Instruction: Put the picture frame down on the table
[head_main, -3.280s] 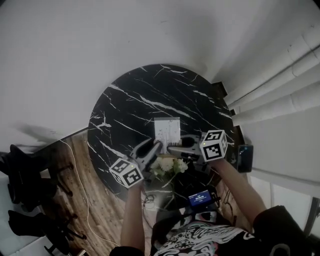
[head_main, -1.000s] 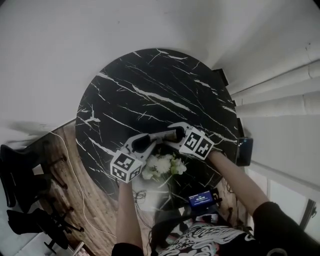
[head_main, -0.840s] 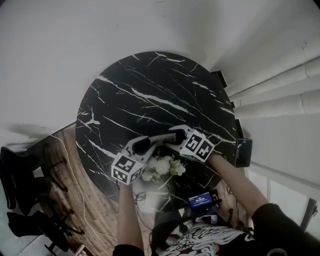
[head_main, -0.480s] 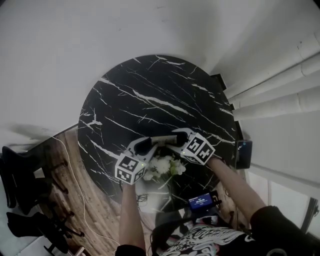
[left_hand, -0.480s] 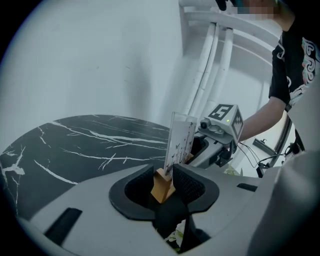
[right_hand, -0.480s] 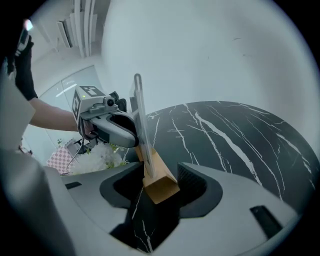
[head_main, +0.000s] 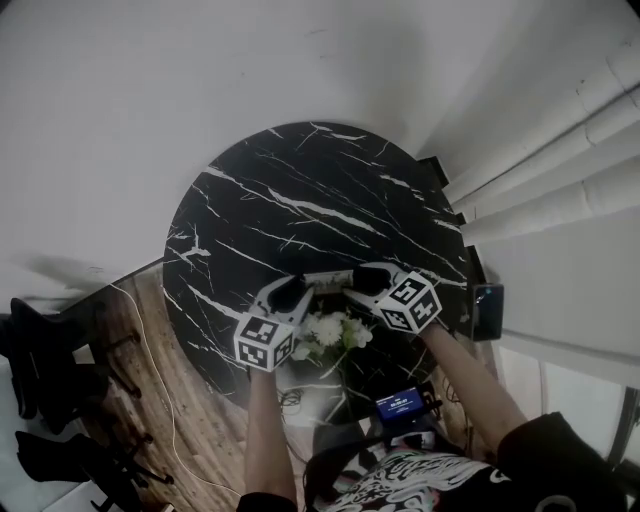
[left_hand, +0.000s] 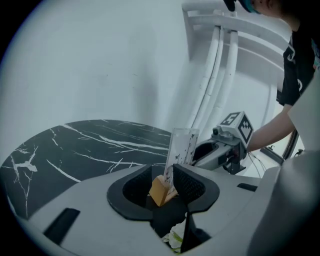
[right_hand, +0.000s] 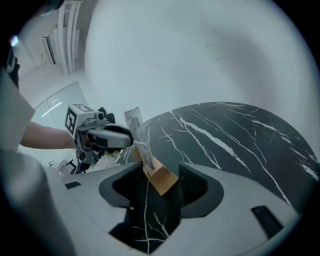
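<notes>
The picture frame (head_main: 326, 280), a clear pane on a tan wooden base, stands edge-on between my two grippers near the front edge of the black marble table (head_main: 300, 200). My left gripper (head_main: 300, 291) is shut on one end of the wooden base (left_hand: 159, 190), and the pane (left_hand: 182, 145) rises beside its right jaw. My right gripper (head_main: 351, 285) grips the other end of the base (right_hand: 161, 180), which nearly fills its jaw gap. Whether the base touches the tabletop is hidden. Each gripper appears in the other's view, as the right gripper (left_hand: 212, 150) and the left gripper (right_hand: 125, 136).
White flowers (head_main: 330, 331) sit just under the grippers at the table's front edge. A lit screen (head_main: 400, 402) lies by the person's body. A dark device (head_main: 487, 312) rests on the ledge at right. White pipes (head_main: 550, 150) run along the wall.
The frame, showing its white face 3.3 s ago, now stands edge-on. Over the last second both grippers have shifted slightly right, still holding it.
</notes>
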